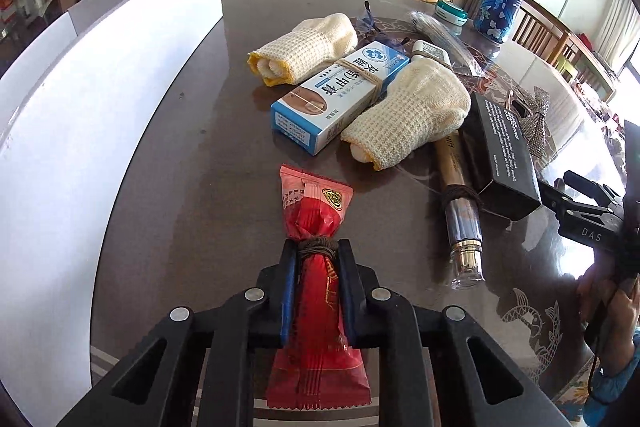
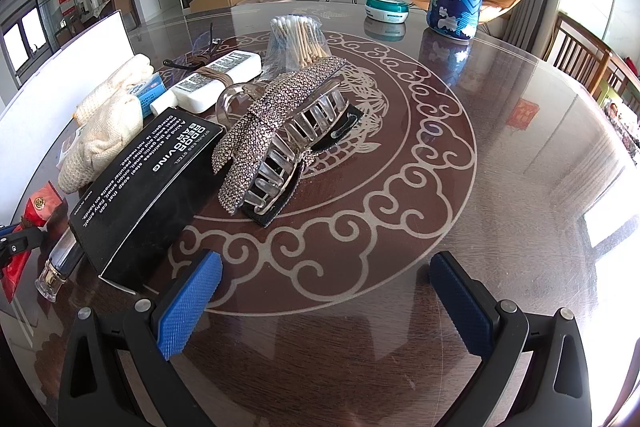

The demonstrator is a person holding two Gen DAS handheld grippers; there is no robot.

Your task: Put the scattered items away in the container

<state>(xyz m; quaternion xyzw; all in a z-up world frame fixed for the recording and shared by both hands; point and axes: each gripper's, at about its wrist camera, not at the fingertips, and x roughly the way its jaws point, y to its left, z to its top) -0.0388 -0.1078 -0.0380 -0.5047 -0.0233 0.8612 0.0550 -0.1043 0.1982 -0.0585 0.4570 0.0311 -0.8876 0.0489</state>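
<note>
Left wrist view: left gripper [image 1: 318,247] is pinching the red packet [image 1: 316,211] across its middle, pads tight just behind the brown band tied round it. The packet's far end points toward the blue box [image 1: 340,97]. The white container [image 1: 80,115] runs along the left of the blue box, wall upright; its inside is hidden from this view, so contents cannot be told. Either side of the blue box lie two cream mitts [image 1: 308,43]; right of it lie a bottle [image 1: 460,211] and a black box [image 1: 502,151]. All rest on the dark table [image 1: 192,195].

Step in hand, as judged: carry the packet to the container. Advice: keep the pinch firm, since the wrapper looks slippery; lift clear of the wall before crossing it; release only once over the opening.

Right wrist view: right gripper [image 2: 326,303] is spread wide with nothing between its pads, hovering over bare table near the black box. Beyond that box sit a rhinestone hair clip [image 2: 276,131], a white tube [image 2: 208,83] and bagged cotton swabs [image 2: 296,39]. The container shows far left of the black box, inside again unseen.
</note>
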